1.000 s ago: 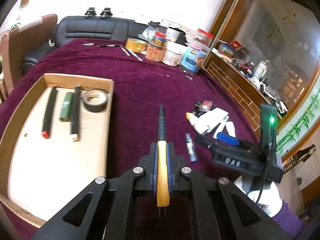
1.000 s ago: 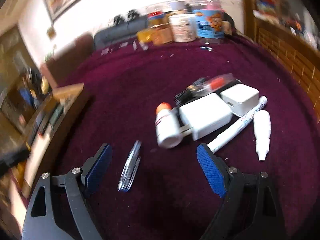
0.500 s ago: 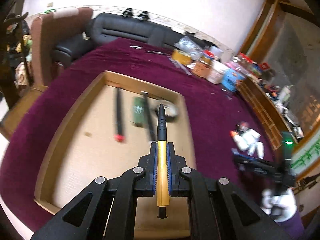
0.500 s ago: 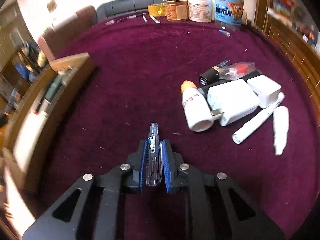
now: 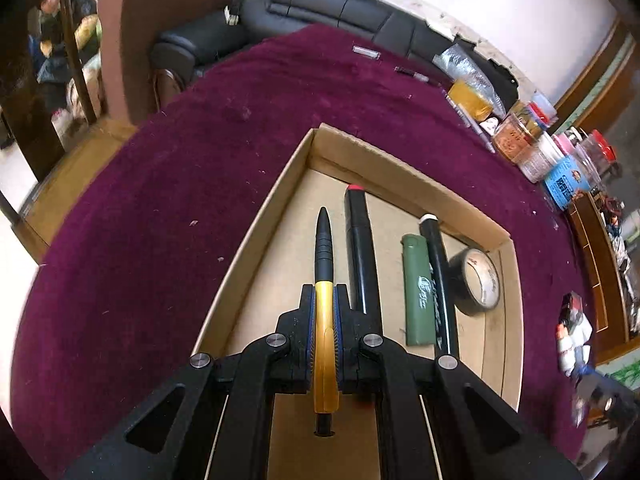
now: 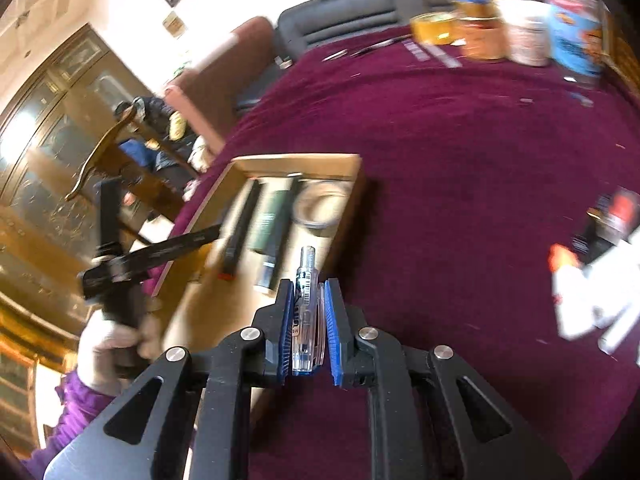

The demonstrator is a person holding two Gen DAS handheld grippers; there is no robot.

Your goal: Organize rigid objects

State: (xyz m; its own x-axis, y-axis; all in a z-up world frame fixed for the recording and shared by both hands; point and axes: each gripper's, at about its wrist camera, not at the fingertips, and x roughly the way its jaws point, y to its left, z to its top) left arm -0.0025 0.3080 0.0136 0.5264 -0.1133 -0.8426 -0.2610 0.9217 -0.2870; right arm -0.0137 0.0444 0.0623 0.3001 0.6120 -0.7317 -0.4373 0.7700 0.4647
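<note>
My left gripper (image 5: 324, 300) is shut on a yellow and black pen (image 5: 323, 280) and holds it over the left part of the cardboard tray (image 5: 404, 168). In the tray lie a black marker with a red end (image 5: 360, 252), a green lighter (image 5: 418, 288), a black pen (image 5: 438, 272) and a roll of black tape (image 5: 476, 280). My right gripper (image 6: 307, 312) is shut on a clear pen (image 6: 305, 300), above the cloth by the tray's right wall (image 6: 348, 208). The left gripper (image 6: 160, 248) also shows there, blurred, over the tray.
Dark red cloth (image 5: 180, 200) covers the table. Jars and a yellow tape roll (image 5: 472, 98) stand along the far edge. A pile of white bottles and chargers (image 6: 588, 280) lies to the right. A brown chair (image 5: 132, 40) and black sofa (image 5: 320, 4) stand behind.
My left gripper carried the yellow pen left from the cloth to over the tray. My right gripper closed on the clear pen, lifted it and swung left toward the tray.
</note>
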